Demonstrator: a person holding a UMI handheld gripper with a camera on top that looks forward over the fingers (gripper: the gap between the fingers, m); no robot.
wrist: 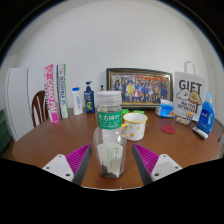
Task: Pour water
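A clear plastic bottle (109, 128) with a white cap and a green label stands upright on the wooden table (60, 140). Dark bits lie at its bottom. It stands between the fingers of my gripper (111, 153), which is open. The left pad (78, 157) is close beside the bottle, and a small gap shows before the right pad (146, 157). Just beyond the bottle and slightly to its right sits a pale yellow cup (134, 125) with a white rim.
A red lid (168, 128) lies right of the cup. Along the back stand a framed group photo (139, 86), a white gift bag (188, 95), a blue bottle (206, 115), books (55, 92) and two small bottles (80, 100). A chair (38, 105) stands at far left.
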